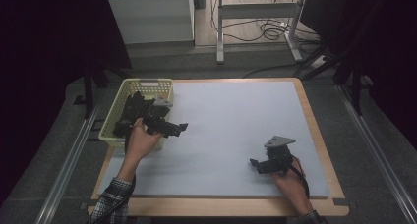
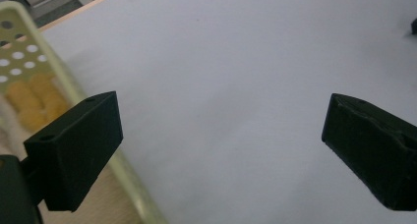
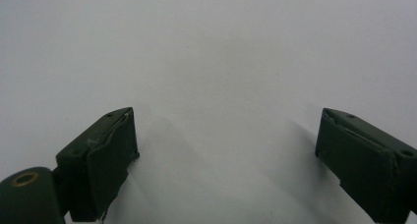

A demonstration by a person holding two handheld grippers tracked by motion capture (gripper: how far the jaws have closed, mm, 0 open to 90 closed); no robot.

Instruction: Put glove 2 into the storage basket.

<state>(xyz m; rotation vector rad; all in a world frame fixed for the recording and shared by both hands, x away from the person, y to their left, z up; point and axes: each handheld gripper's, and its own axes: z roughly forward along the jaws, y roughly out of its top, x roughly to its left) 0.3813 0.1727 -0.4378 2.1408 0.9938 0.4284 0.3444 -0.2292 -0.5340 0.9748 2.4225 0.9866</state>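
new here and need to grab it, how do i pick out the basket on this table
Start at the pale grey mat covering the wooden table. At its far left corner, beside the left gripper, stands the basket: pale yellow-green plastic with perforated walls, the one container there.

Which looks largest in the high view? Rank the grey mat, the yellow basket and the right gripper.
1. grey mat, by far the largest.
2. yellow basket, at the mat's left edge.
3. right gripper, smallest, though it lies nearer the camera.

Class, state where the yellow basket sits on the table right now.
In the high view, the yellow basket sits at the table's far-left corner, beside the open left gripper.
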